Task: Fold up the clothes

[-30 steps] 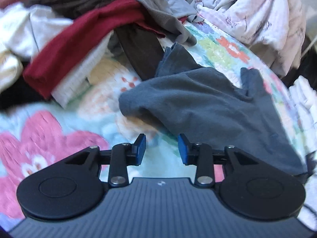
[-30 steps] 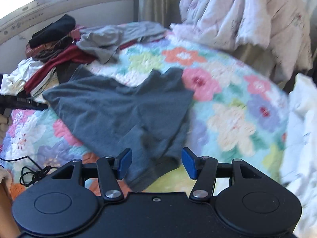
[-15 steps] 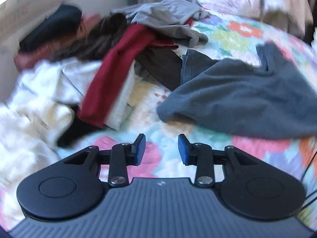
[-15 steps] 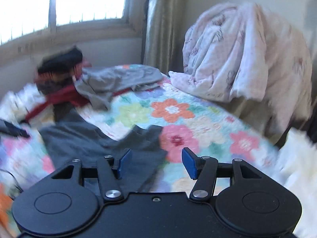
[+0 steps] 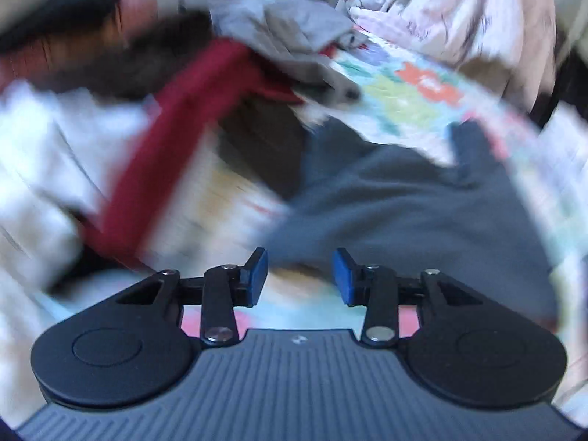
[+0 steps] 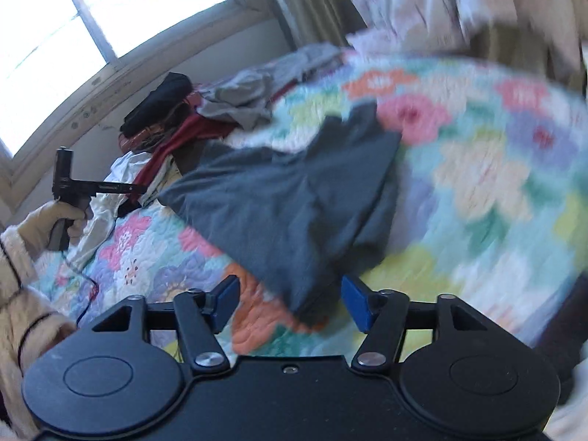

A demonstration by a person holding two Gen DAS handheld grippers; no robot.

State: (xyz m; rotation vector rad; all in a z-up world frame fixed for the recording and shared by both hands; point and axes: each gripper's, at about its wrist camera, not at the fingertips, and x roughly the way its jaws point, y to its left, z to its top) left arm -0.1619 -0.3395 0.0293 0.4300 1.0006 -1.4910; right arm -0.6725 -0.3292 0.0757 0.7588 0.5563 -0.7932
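Observation:
A dark grey garment [image 5: 404, 213] [image 6: 294, 198] lies crumpled on the flowered quilt [image 6: 477, 169]. My left gripper [image 5: 299, 275] hovers just short of the garment's left edge. Its jaws are opening and nothing is between them. My right gripper [image 6: 292, 299] hangs over the garment's near corner, which shows in the gap between the blue pads. Its jaws are opening wide and the pads do not press on the cloth. In the right wrist view the left gripper [image 6: 128, 187] reaches in from the left, held by a gloved hand [image 6: 55, 220]. Both views are motion-blurred.
A pile of clothes sits at the back left: a red garment [image 5: 176, 139], a light grey one [image 5: 286, 33], and white and black pieces. A pale bundled blanket [image 6: 422, 0] rises at the back right. A window [image 6: 92, 18] is behind. A thin cable [image 6: 84, 283] trails over the quilt.
The right gripper has dropped and rolled, coming down over the grey garment's near corner. The left view has swung back toward the garment. Both pairs of jaws stand a little wider.

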